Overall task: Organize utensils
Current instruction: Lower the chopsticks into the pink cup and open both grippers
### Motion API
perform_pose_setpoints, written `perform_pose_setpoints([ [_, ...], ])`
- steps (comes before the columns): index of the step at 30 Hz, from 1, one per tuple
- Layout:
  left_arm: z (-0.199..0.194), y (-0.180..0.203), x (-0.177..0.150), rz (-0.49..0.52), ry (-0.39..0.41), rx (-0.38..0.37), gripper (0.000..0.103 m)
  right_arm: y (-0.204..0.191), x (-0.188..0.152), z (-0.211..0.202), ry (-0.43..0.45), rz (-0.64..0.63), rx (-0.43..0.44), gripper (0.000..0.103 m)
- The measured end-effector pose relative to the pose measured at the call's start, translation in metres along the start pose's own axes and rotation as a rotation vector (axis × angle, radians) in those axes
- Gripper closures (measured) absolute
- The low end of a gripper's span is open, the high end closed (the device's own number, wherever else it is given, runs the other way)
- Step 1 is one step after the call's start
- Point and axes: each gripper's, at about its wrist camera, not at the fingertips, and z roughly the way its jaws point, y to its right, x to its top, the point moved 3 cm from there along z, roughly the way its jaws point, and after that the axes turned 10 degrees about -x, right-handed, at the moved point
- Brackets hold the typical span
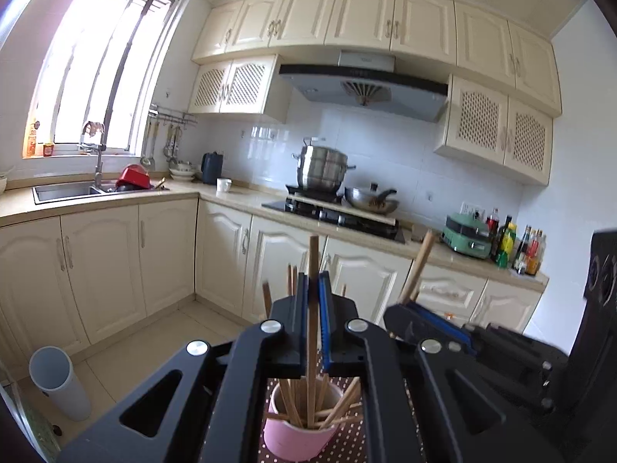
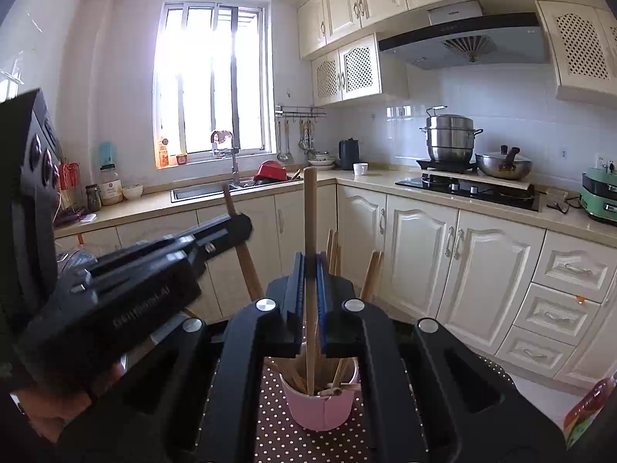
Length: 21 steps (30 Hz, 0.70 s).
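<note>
- We see matt pale wooden chopsticks (image 1: 313, 308) in a smooth pink cup (image 1: 297, 440).
- Our left gripper (image 1: 313, 301) is matt black plastic, with blue ribbed pads.
- The steamer pot (image 1: 322, 169) is shiny metal.
- The dotted cloth (image 2: 277, 424) looks matt.

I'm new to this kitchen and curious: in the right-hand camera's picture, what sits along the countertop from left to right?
Jar → sink → red bowl → dark kettle → white cup → steel steamer pot → wok → green appliance.
</note>
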Motion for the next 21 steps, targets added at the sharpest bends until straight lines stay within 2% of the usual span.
perform_pose_setpoints([
  [14, 0.028, -0.009, -0.044, 0.019, -0.134, 0.025, 0.096, 0.006, -0.030, 0.012, -0.070, -0.008, -0.010, 0.097],
  [17, 0.031, -0.011, -0.047, 0.007, -0.163, -0.008, 0.095, 0.006, -0.037, 0.015, -0.078, -0.017, -0.015, 0.097],
  [18, 0.032, -0.013, -0.048, 0.004, -0.173, -0.008, 0.094, 0.007, -0.038, 0.016, -0.082, -0.019, -0.015, 0.097],
  [20, 0.030, -0.016, -0.049, 0.003, -0.168, 0.023, 0.079, 0.009, -0.042, 0.018, -0.091, -0.016, -0.017, 0.096],
  [21, 0.029, -0.018, -0.049, 0.001, -0.161, 0.029, 0.076, 0.010, -0.043, 0.019, -0.098, -0.012, -0.014, 0.096],
])
